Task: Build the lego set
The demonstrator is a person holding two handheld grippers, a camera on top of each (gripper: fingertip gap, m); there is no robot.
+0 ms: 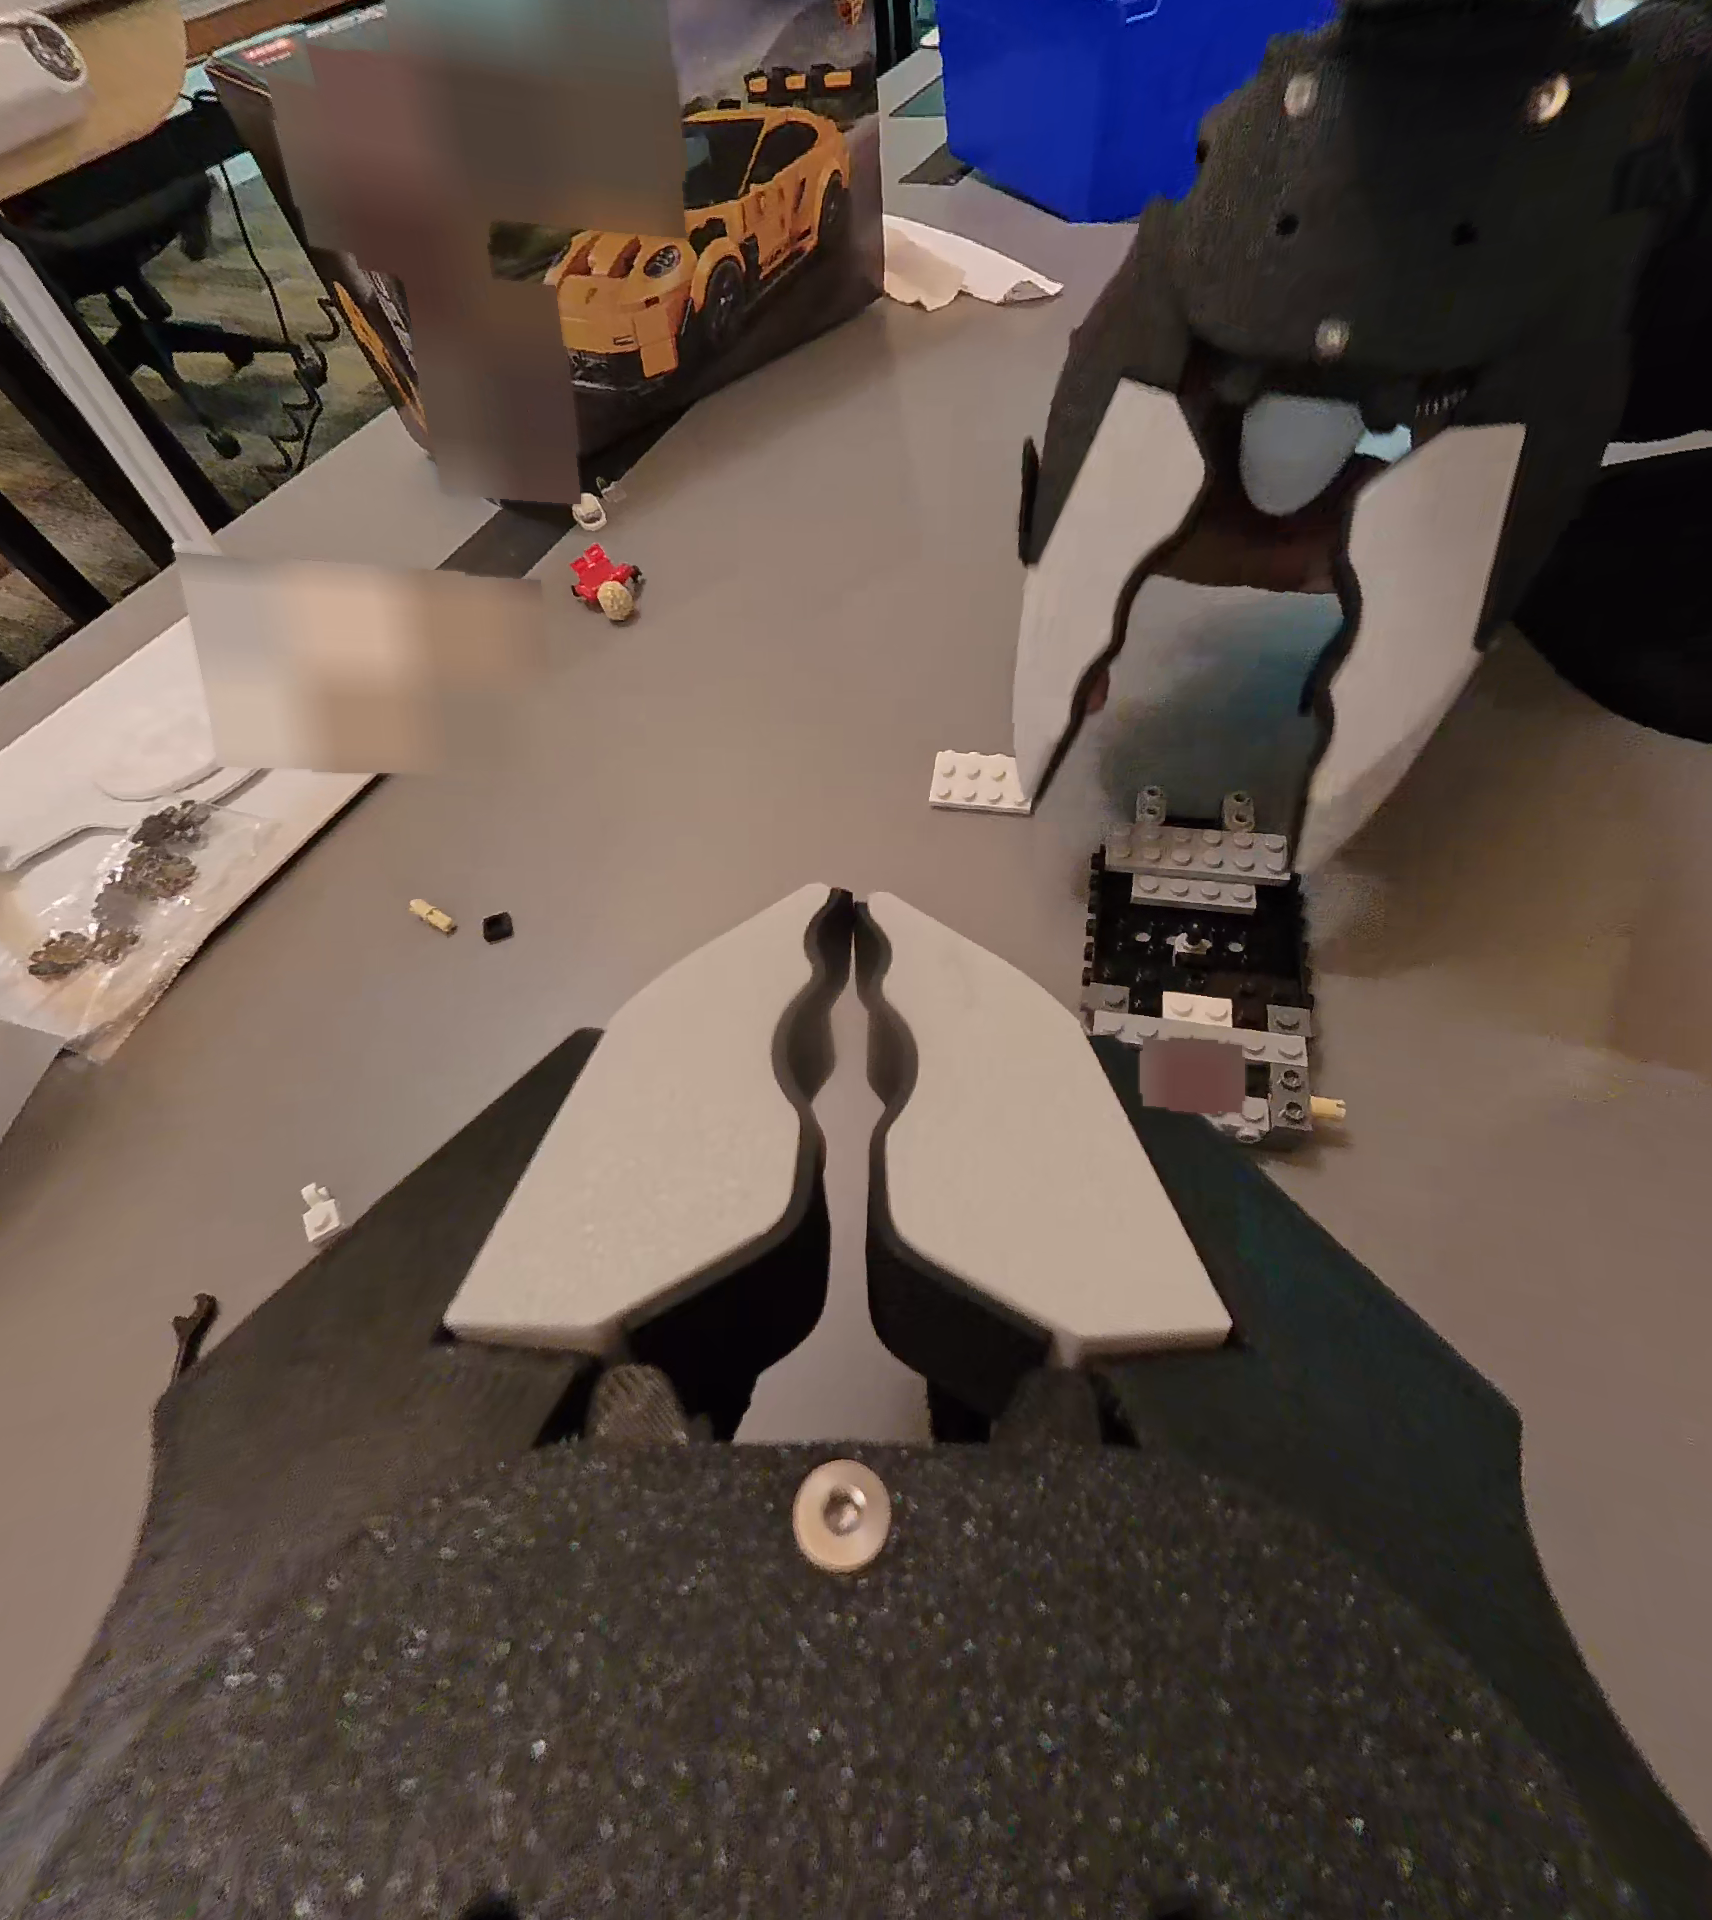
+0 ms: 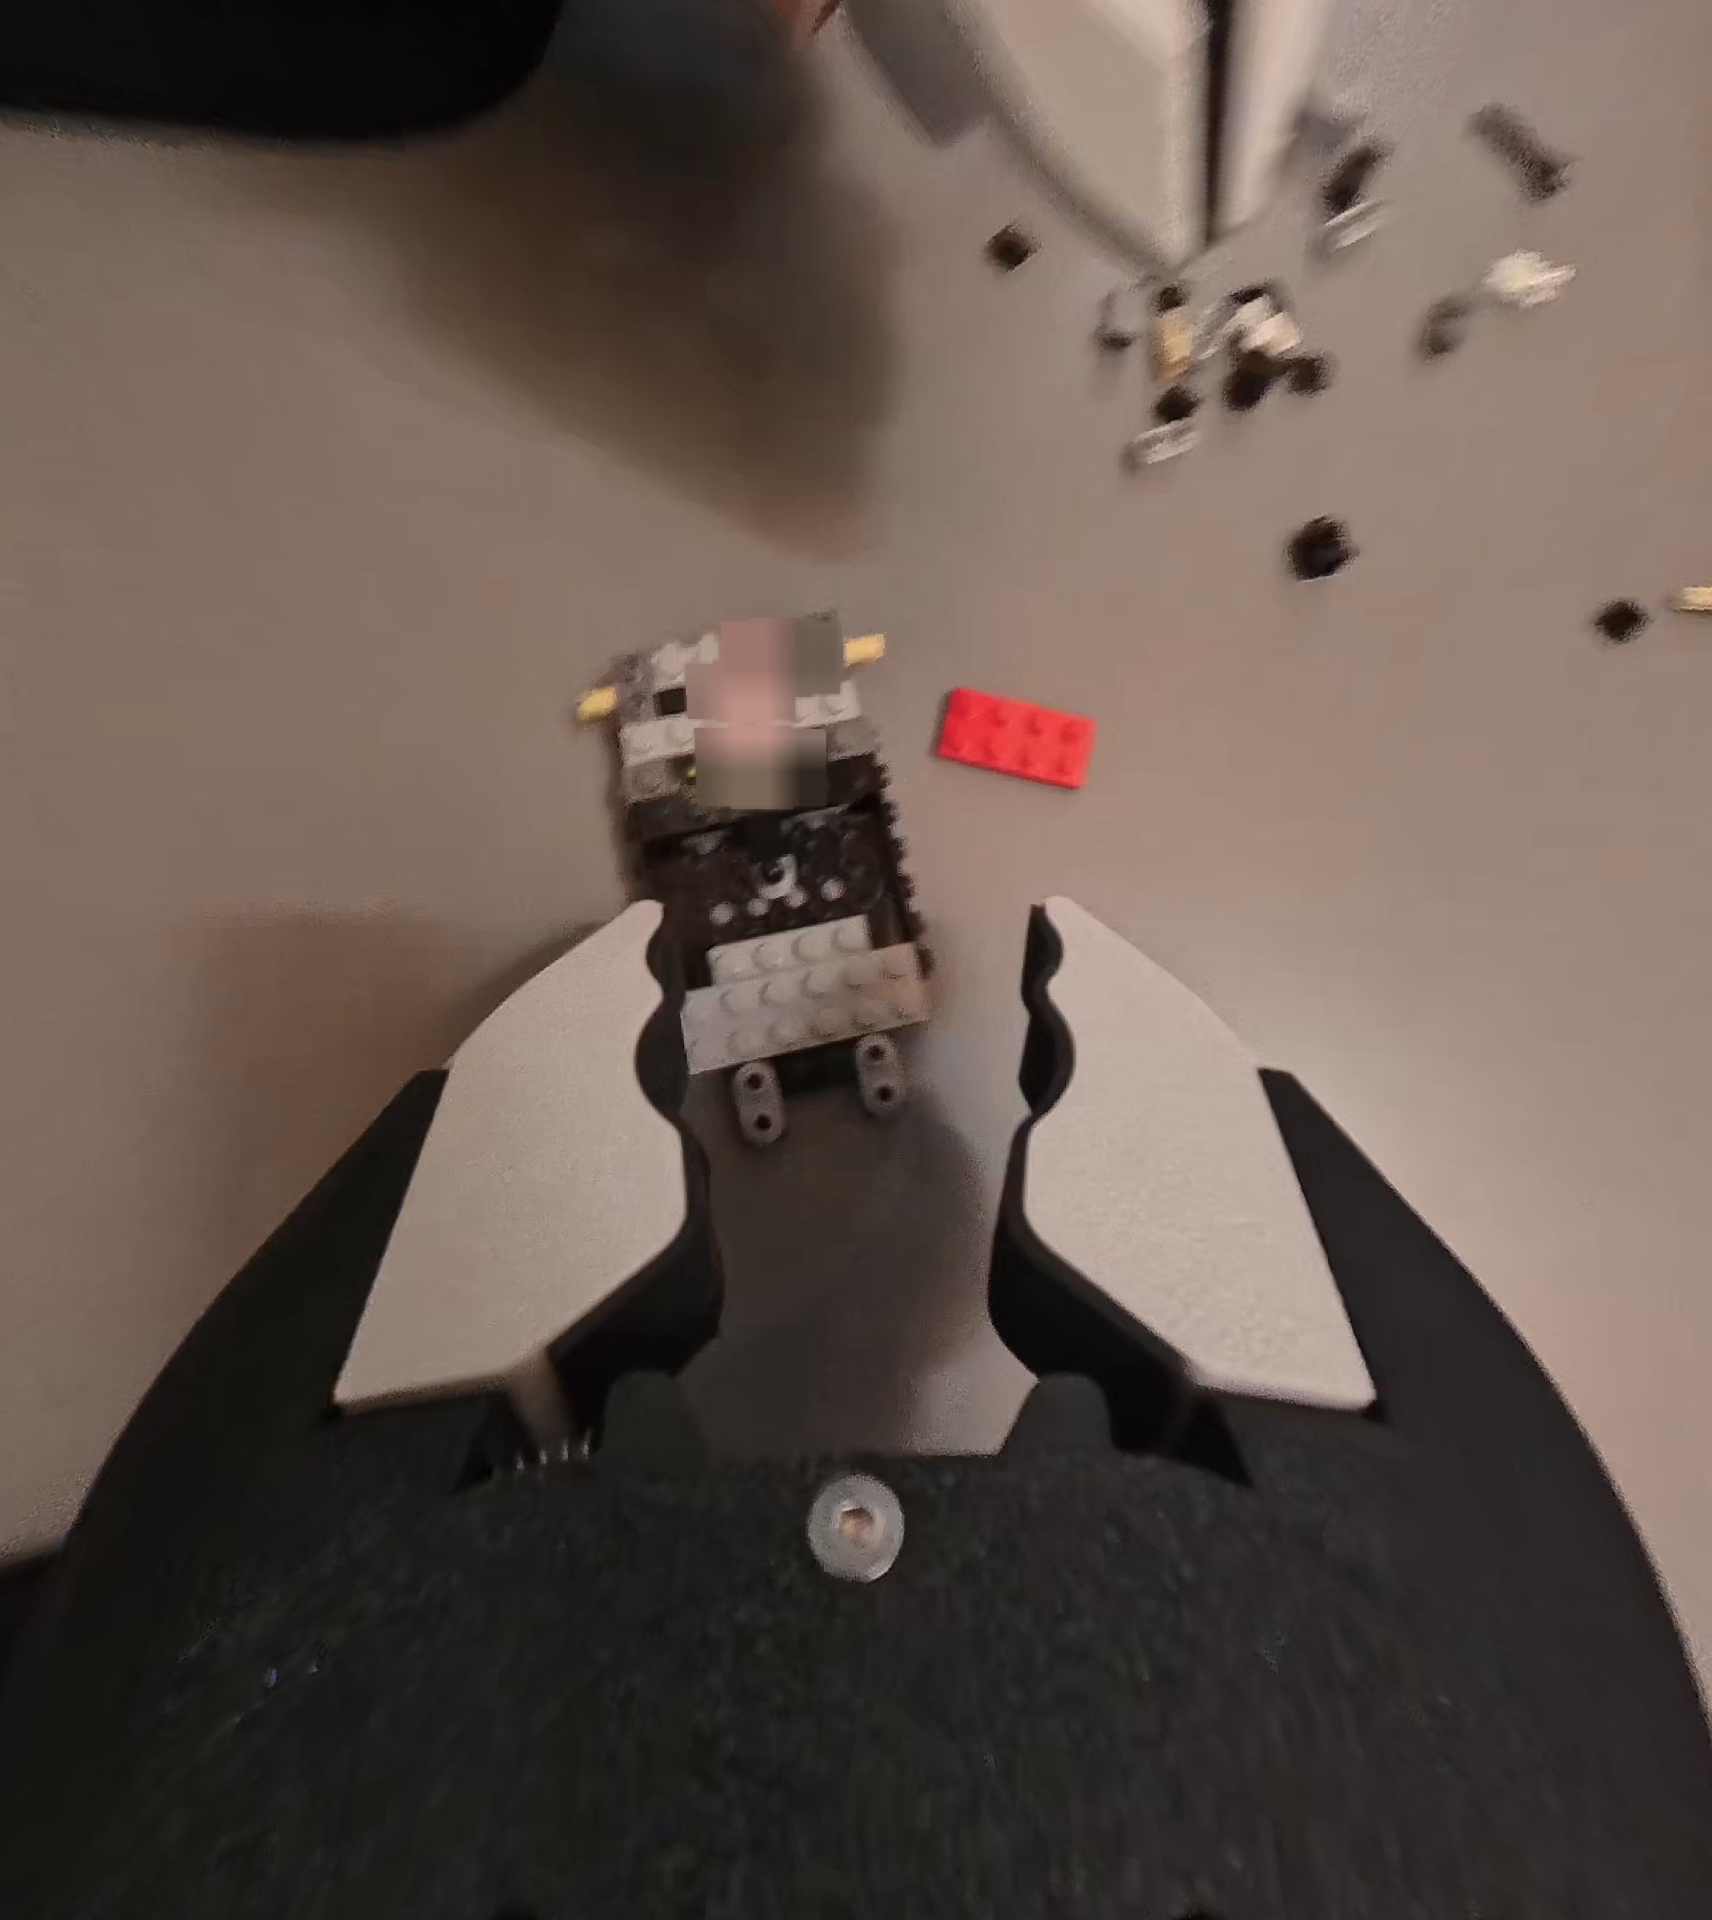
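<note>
A flat grey table (image 1: 831,727) carries the half-built car (image 1: 1200,961), a black frame with grey studded plates at one end, a white brick and grey pieces at the other, and tan pegs sticking out at the sides. It sits on the table just right of the left gripper (image 1: 852,914), whose jaws are all but closed with nothing between them. The right gripper (image 2: 847,920) has its jaws spread wide over the car's grey-plate end; one finger looks to touch the car's side, though blur makes that hard to judge, and nothing is clamped. Beyond the table are a desk and an office chair on carpet. A red plate (image 2: 1018,738) lies just beside the car, a white plate (image 1: 977,779) near the right gripper's tip, and a scatter of small dark and pale pieces (image 2: 1236,343) well apart. Farther back stand the set's box (image 1: 727,239) showing a yellow car, a small red figure (image 1: 608,587), a blue bin (image 1: 1091,104), and a clear bag of parts (image 1: 119,883) on white paper.
</note>
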